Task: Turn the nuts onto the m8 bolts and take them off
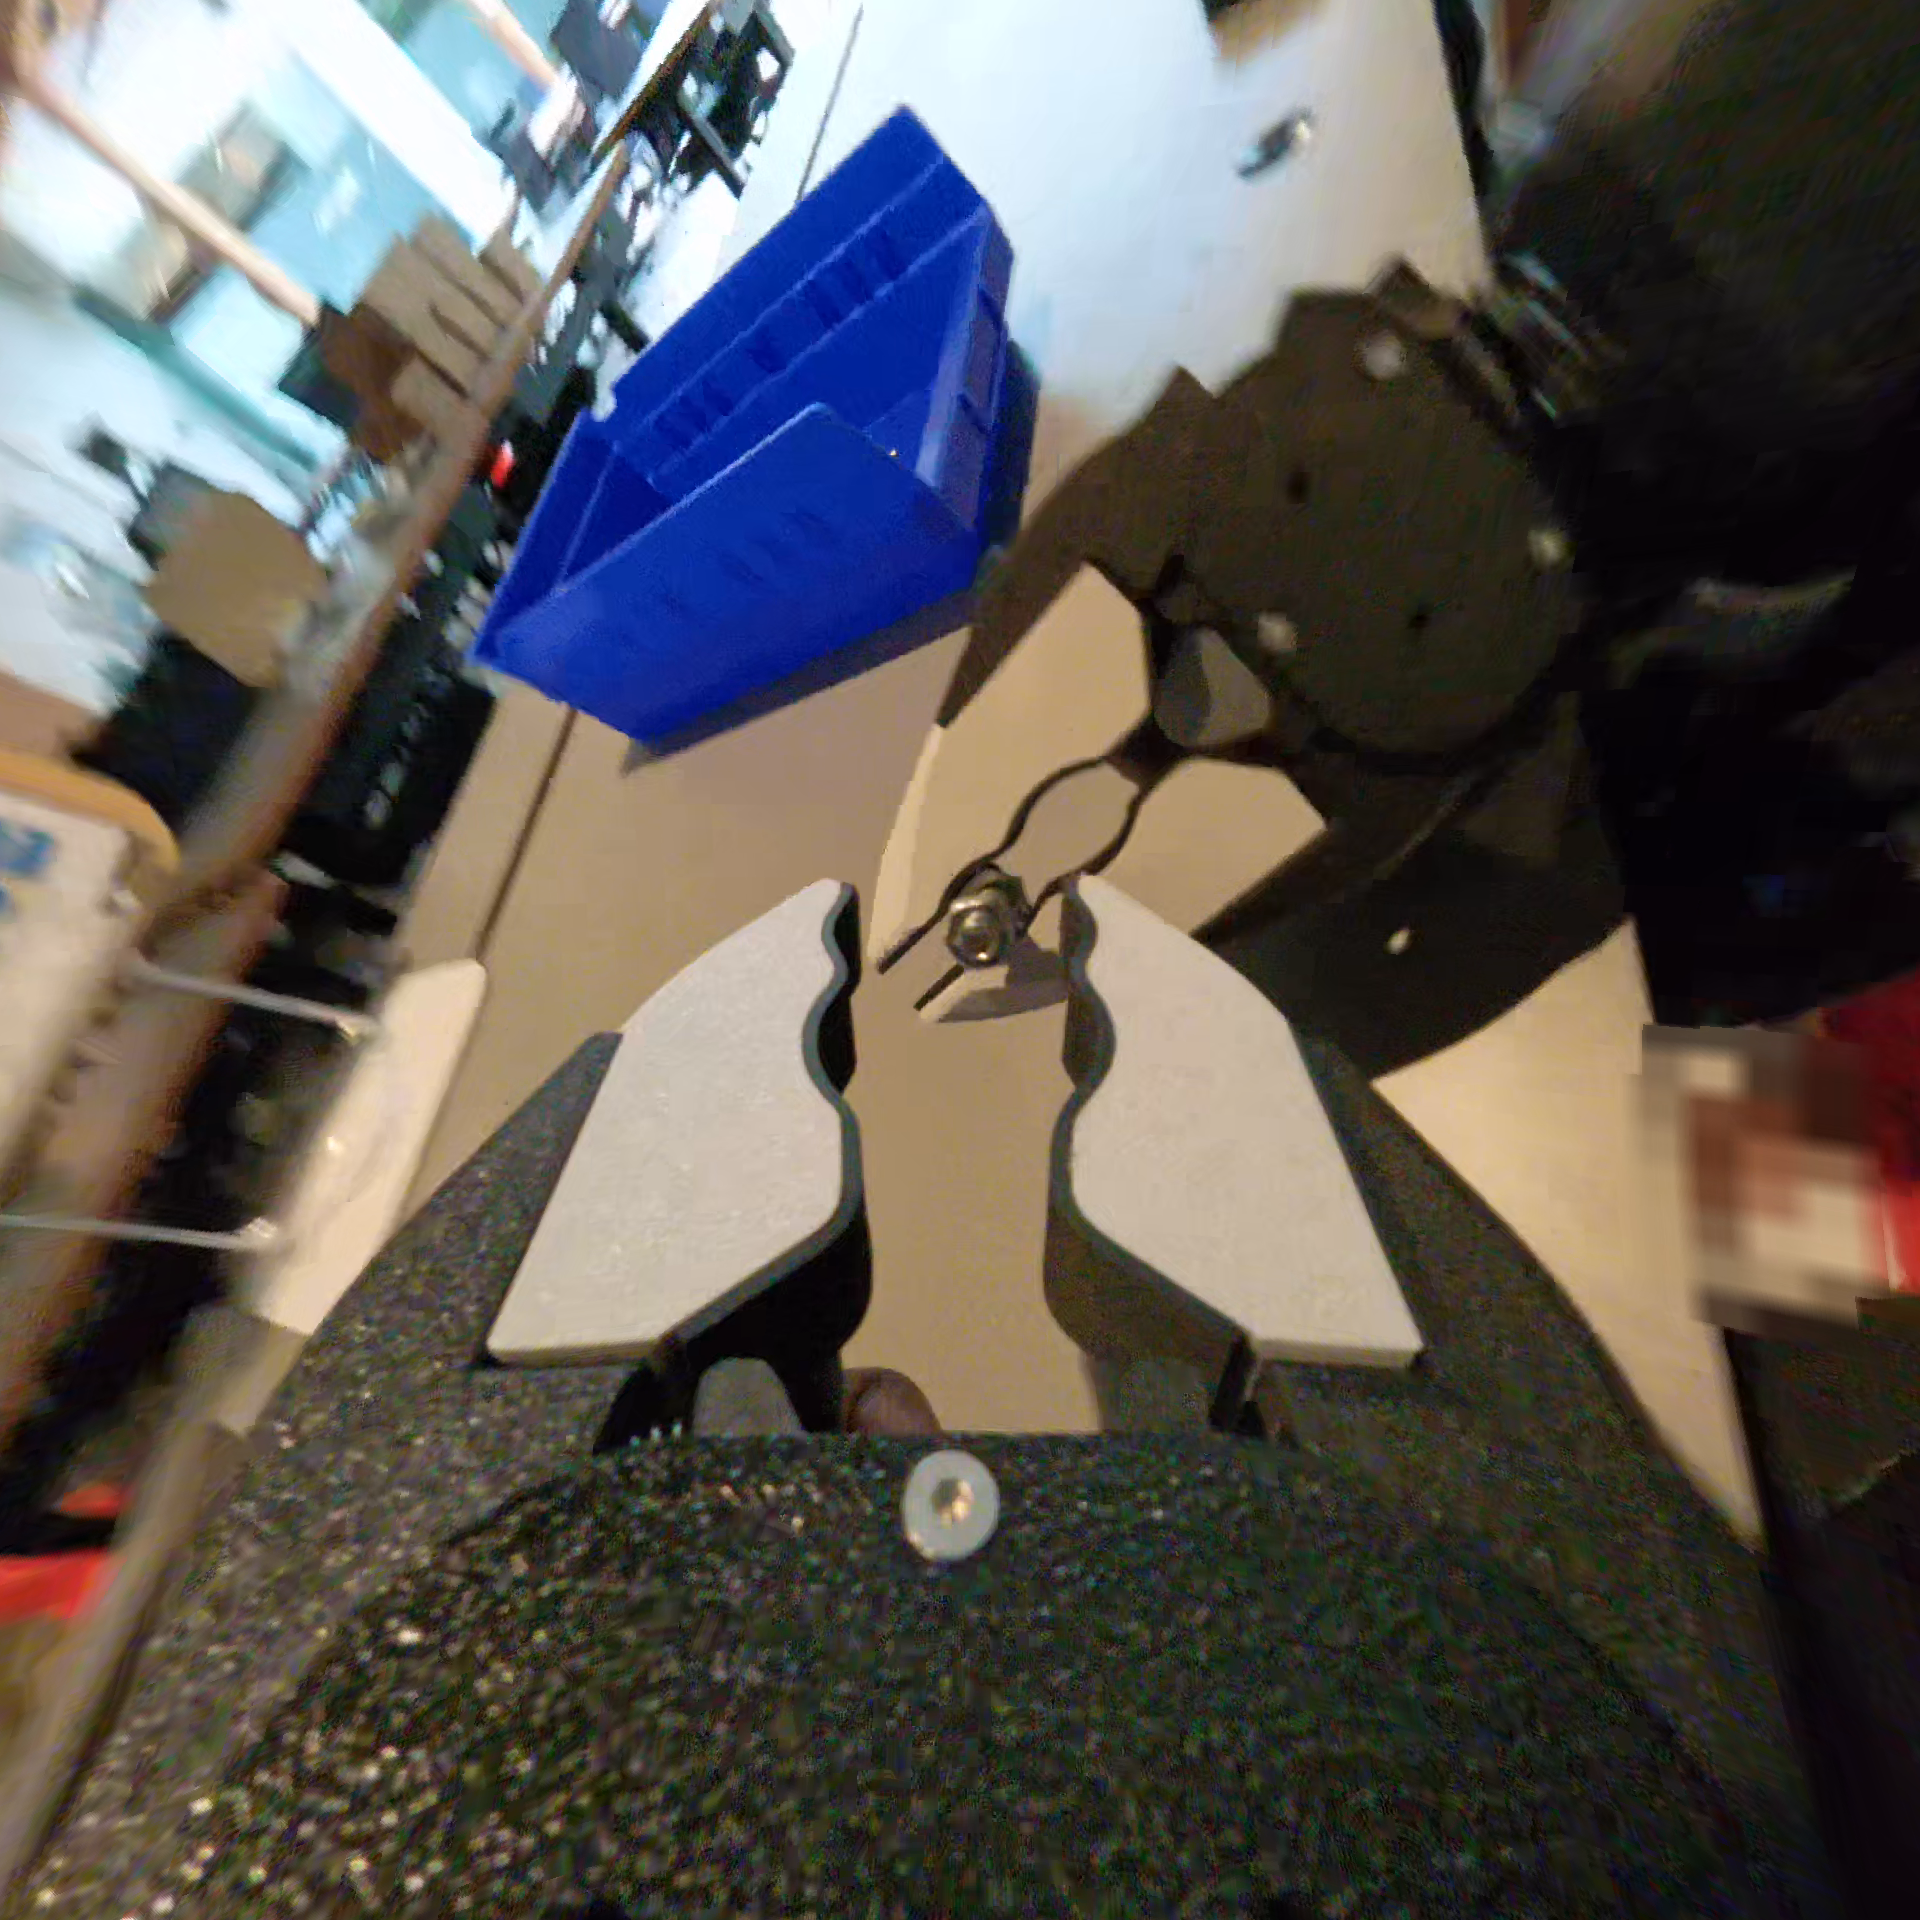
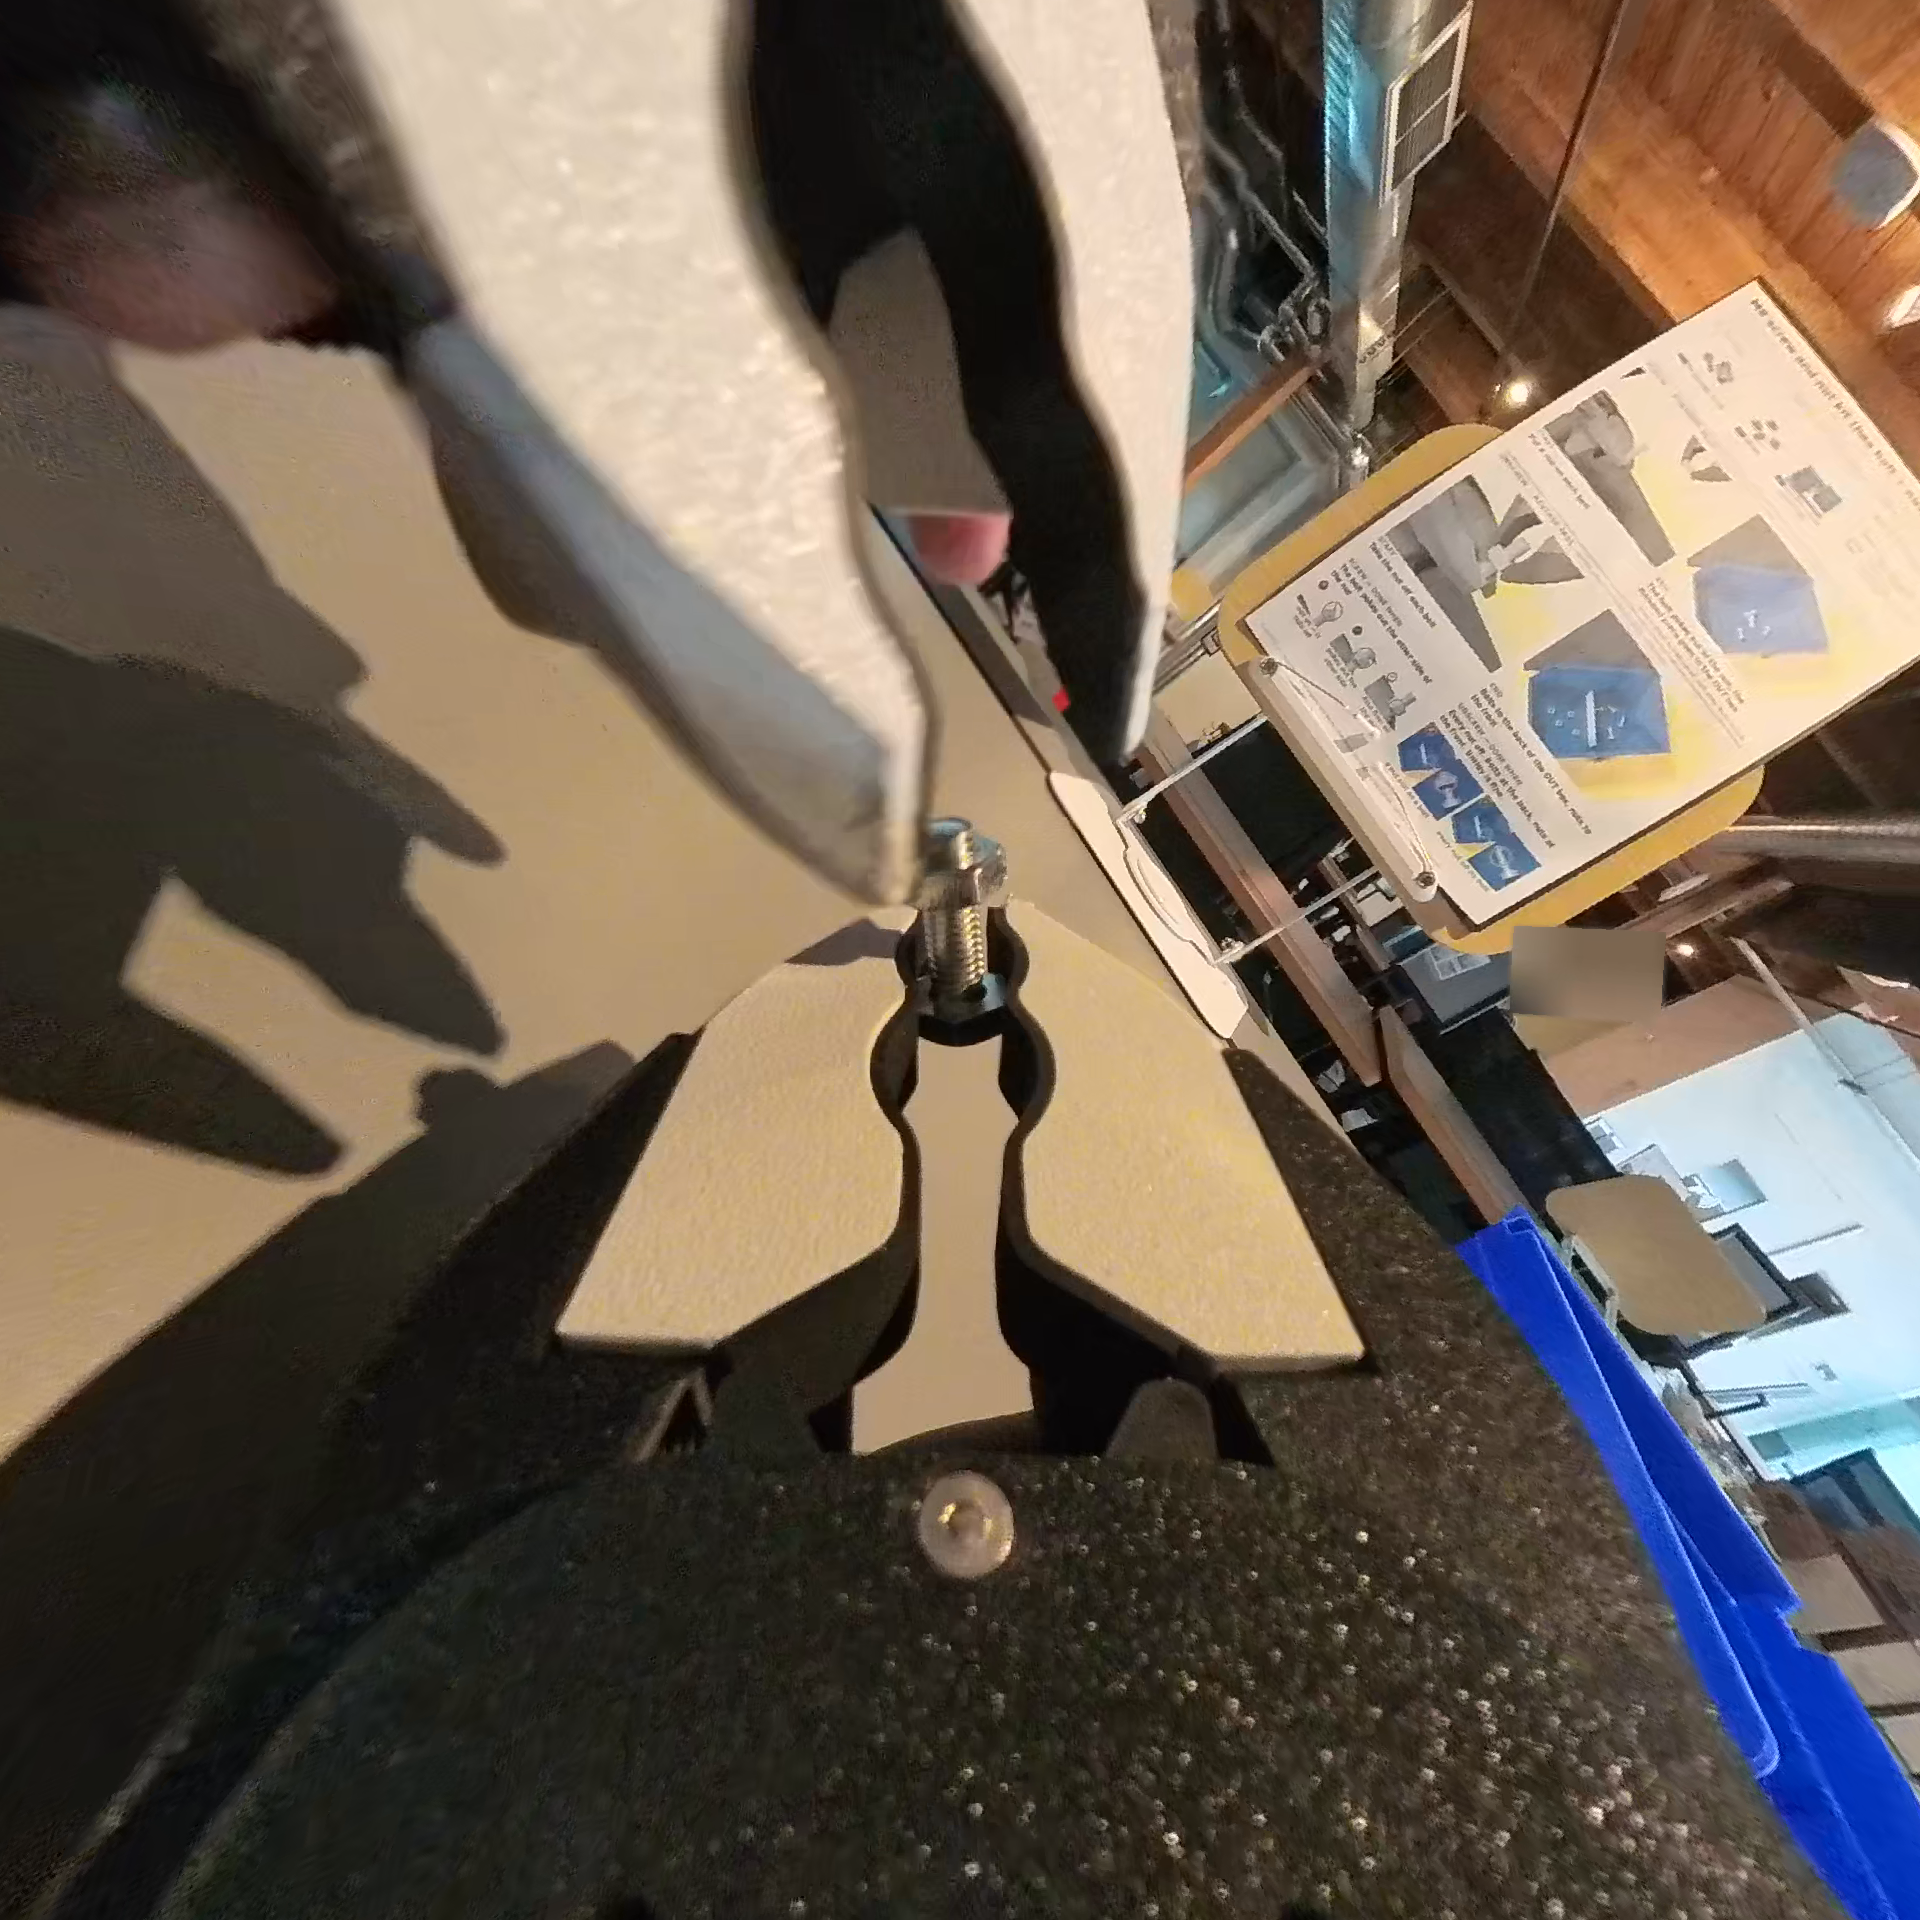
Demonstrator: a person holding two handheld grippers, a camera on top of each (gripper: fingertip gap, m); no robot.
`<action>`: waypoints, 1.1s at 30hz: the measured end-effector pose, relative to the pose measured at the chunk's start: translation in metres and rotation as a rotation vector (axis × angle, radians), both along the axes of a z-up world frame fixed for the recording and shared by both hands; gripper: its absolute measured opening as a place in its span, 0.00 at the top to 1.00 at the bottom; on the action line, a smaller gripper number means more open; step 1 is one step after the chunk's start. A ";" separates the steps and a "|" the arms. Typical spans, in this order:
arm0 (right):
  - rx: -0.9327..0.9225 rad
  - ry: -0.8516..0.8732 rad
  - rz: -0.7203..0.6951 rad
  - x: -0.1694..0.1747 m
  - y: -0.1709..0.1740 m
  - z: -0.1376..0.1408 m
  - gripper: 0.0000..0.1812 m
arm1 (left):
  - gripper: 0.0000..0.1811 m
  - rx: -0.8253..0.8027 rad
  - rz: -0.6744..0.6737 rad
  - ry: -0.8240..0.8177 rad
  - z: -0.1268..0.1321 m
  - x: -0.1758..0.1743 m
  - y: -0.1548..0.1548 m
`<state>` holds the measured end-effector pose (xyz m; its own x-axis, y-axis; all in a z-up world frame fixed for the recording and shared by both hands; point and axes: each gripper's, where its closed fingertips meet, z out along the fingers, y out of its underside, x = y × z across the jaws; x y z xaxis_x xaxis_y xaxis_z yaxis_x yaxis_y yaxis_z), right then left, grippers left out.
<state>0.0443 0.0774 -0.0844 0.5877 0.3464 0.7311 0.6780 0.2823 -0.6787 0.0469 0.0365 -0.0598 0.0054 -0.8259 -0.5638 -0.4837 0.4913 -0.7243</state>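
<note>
**A:** Which cam is more useful for you right now? On my left wrist view the left gripper has its fingers spread, nothing between them. Just past the tips I see the right gripper pinching the bolt, but it's only a shiny blob end-on. Blue bin sits behind on the beige surface.

**B:** Right wrist view, easily. There the right gripper is pressed onto the bolt near its lower end, and I can see the silver threads sticking up past the tips. The nut is on the top end, hex faces visible, and one finger of the left gripper touches its side. Can't tell how far it's threaded on.

**A:** Mine misses the nut as a separate part.

**B:** Mine also catches an instruction board on a wire stand, off to the right.
</note>
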 end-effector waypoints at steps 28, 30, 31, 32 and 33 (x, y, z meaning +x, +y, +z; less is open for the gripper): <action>0.005 -0.039 -0.002 -0.002 0.000 -0.003 0.94 | 0.92 0.267 0.000 0.137 -0.020 0.000 0.008; 0.007 -0.027 -0.004 -0.001 0.000 -0.002 0.94 | 0.84 0.173 0.021 0.115 -0.019 0.000 0.007; 0.002 -0.016 -0.003 0.000 0.000 -0.001 0.94 | 0.81 0.099 0.026 0.075 -0.014 0.001 0.005; 0.000 -0.006 -0.004 0.000 0.001 0.000 0.94 | 0.81 0.013 0.038 0.027 -0.008 0.001 0.003; -0.002 0.001 -0.005 0.001 0.001 0.000 0.95 | 0.81 -0.089 0.069 -0.010 -0.003 0.001 0.003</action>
<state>0.0453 0.0782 -0.0840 0.5900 0.3446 0.7301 0.6790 0.2776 -0.6797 0.0481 0.0398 -0.0629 0.0692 -0.8702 -0.4877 -0.5064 0.3906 -0.7688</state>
